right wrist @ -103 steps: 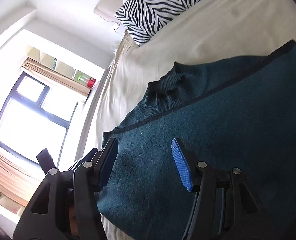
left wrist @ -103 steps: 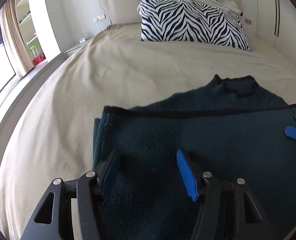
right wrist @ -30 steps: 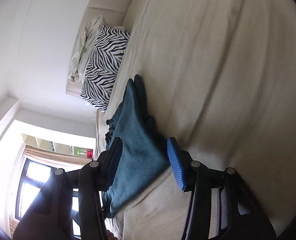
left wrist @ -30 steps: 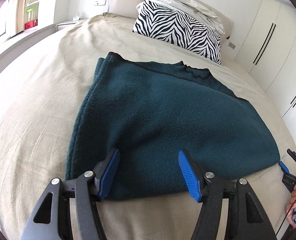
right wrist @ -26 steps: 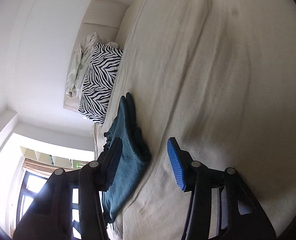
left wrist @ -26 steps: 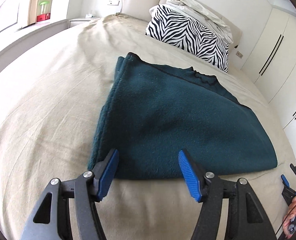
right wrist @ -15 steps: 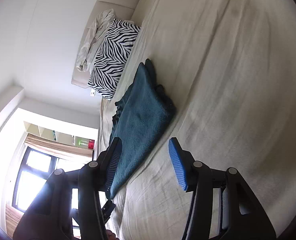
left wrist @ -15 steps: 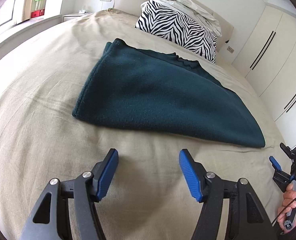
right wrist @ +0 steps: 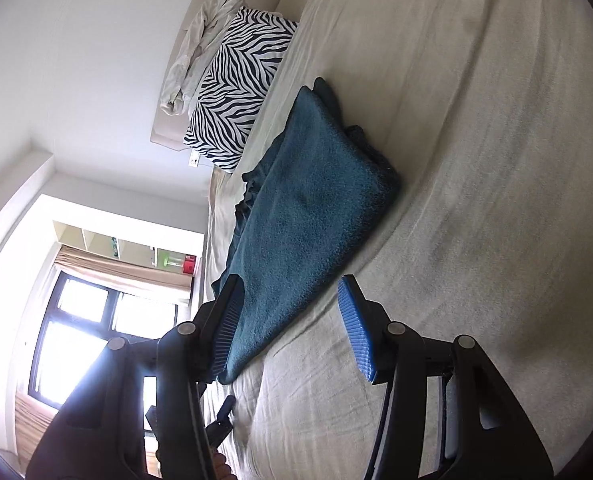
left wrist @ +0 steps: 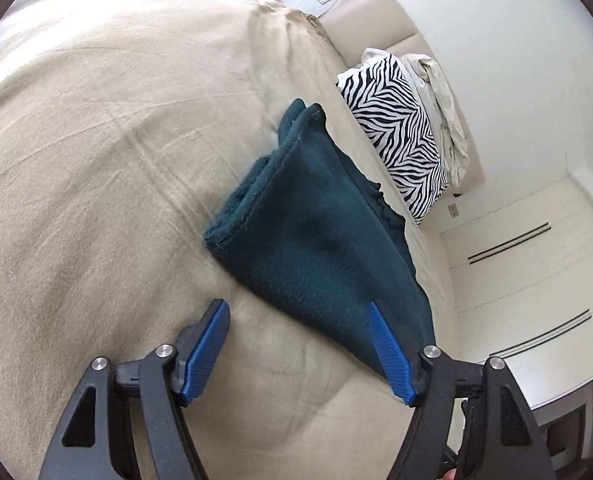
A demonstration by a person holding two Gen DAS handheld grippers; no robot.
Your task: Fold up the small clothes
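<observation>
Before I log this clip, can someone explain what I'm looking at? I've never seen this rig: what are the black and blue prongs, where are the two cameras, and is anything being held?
There is no robot here. A person holds a handheld two-finger gripper in each hand, and each gripper carries a fisheye camera looking forward along its fingers, so the rounded pictures are lens distortion.

The black arms with blue pads at the bottom of each picture are the fingers. The left wrist view shows the left gripper; the right wrist view shows the right gripper. Both stand open and hold nothing.

Ahead of them a folded dark teal sweater lies flat on the beige bed cover. At the head of the bed a zebra-print pillow leans against the headboard, with a crumpled pale cloth on top of it. The right wrist view is rotated, so its window appears at lower left.
</observation>
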